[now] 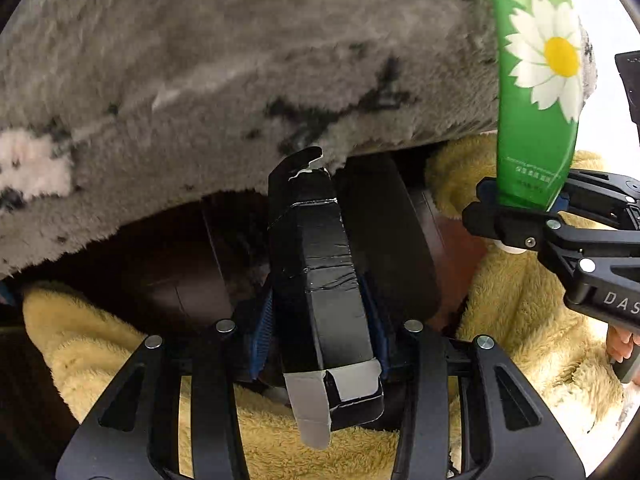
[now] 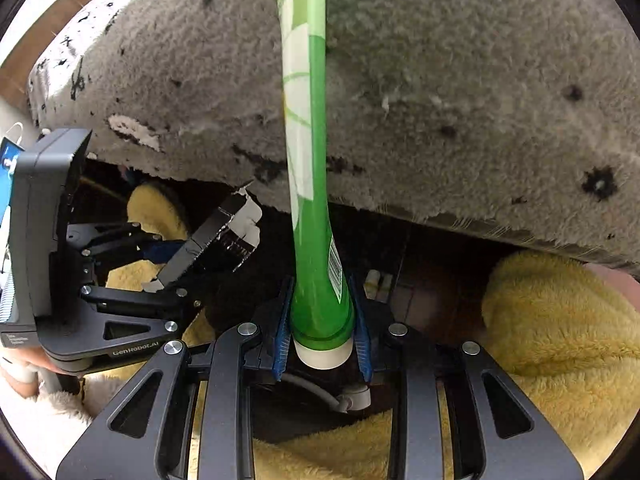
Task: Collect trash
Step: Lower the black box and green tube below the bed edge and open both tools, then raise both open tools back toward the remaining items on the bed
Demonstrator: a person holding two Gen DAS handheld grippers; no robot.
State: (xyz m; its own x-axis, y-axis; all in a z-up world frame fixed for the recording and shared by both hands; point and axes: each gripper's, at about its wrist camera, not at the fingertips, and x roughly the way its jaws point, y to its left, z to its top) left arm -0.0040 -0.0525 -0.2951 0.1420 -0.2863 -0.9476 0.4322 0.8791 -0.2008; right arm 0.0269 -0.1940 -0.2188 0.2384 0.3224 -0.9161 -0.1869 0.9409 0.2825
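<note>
**Both grippers loaded, low beside the grey rug**

I take the grey shaggy rug (image 1: pixel 248 80) as my landmark. It fills the upper part of both wrist views, black flecks and a few white patches in its pile, and its ragged edge lies over dark brown floor (image 1: pixel 180 280).

Below that edge, on both sides of my tools, I see yellow fleece fabric (image 2: pixel 560 320), bunched and soft; I cannot tell whether it is clothing or slippers.

My left gripper (image 1: pixel 324 316) pinches a black cardboard box (image 1: pixel 320 280), creased and torn, its far end reaching to the rug's edge and a grey flap hanging loose at the near end. The blue pads press its sides.

My right gripper (image 2: pixel 322 332) is clamped on a green tube (image 2: pixel 308 200) with a white daisy print, gripped just above its white cap (image 2: pixel 323 354). The tube's flat end stands out over the rug.

The two grippers sit near each other, apart.
</note>
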